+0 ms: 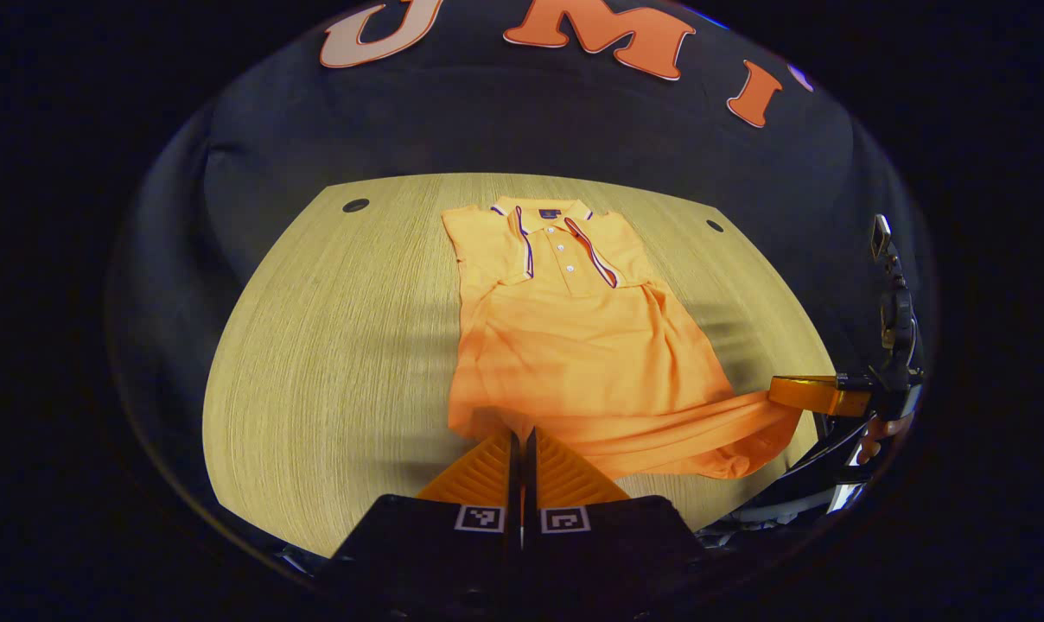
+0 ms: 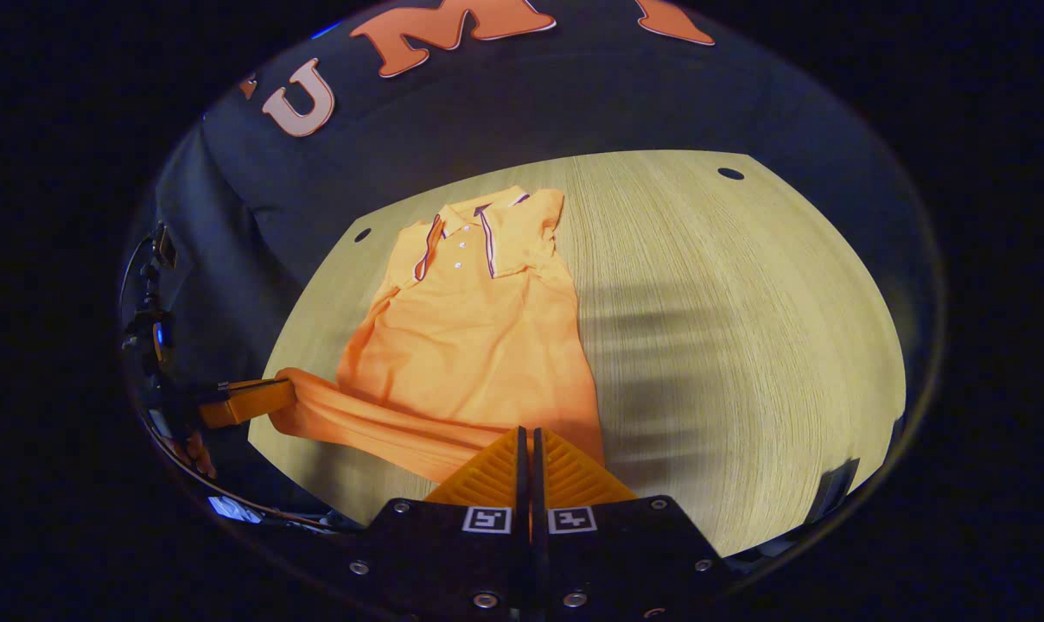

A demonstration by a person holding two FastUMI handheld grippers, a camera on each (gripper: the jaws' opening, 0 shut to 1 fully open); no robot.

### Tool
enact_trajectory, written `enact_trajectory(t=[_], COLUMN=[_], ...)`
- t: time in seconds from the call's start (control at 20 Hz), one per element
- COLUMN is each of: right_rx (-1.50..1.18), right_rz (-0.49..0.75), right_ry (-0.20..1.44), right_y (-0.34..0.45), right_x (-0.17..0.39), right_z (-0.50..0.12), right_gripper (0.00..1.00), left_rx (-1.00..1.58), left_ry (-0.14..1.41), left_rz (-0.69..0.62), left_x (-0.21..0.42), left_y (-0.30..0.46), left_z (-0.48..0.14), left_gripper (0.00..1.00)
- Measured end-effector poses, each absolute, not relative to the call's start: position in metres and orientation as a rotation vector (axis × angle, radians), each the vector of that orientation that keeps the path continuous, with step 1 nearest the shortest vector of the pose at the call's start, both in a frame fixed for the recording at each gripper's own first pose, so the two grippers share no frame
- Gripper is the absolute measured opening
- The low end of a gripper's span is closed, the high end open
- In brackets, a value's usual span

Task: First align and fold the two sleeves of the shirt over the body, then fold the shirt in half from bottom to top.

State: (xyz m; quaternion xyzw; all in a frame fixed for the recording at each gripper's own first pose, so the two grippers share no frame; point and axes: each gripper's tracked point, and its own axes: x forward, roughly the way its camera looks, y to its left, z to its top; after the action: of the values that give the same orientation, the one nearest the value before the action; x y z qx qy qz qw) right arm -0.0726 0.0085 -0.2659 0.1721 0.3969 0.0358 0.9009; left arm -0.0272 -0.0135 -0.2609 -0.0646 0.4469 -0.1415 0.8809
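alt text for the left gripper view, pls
An orange polo shirt lies on a wooden table, collar farthest from the camera, sleeves already folded in. The left tongs are closed at the near hem; the right tongs pinch the hem's other corner, lifted and pulled sideways.

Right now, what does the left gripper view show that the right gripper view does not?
Left gripper view: the right gripper seen from the side, its fingers shut on one stretched hem corner of the shirt. Right gripper view: the left gripper seen from the side, pinching the other hem corner. Both: the shirt lying front up, collar at the far end, on the table.
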Motion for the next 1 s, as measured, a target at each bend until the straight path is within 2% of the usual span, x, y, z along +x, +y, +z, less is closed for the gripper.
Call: enact_trajectory(t=[0.55, 1.0], right_rx=[0.267, 0.17], right_rz=[0.074, 0.07], right_ry=[0.715, 0.675], right_y=[-0.002, -0.005], right_x=[-0.005, 0.071], right_z=[-0.21, -0.175], right_gripper=[0.01, 0.01], left_rx=[-0.126, -0.119], left_ry=[0.846, 0.795], left_rz=[-0.32, -0.355], left_x=[0.029, 0.109], left_y=[-0.005, -0.005], left_z=[-0.226, -0.209], left_gripper=[0.01, 0.01])
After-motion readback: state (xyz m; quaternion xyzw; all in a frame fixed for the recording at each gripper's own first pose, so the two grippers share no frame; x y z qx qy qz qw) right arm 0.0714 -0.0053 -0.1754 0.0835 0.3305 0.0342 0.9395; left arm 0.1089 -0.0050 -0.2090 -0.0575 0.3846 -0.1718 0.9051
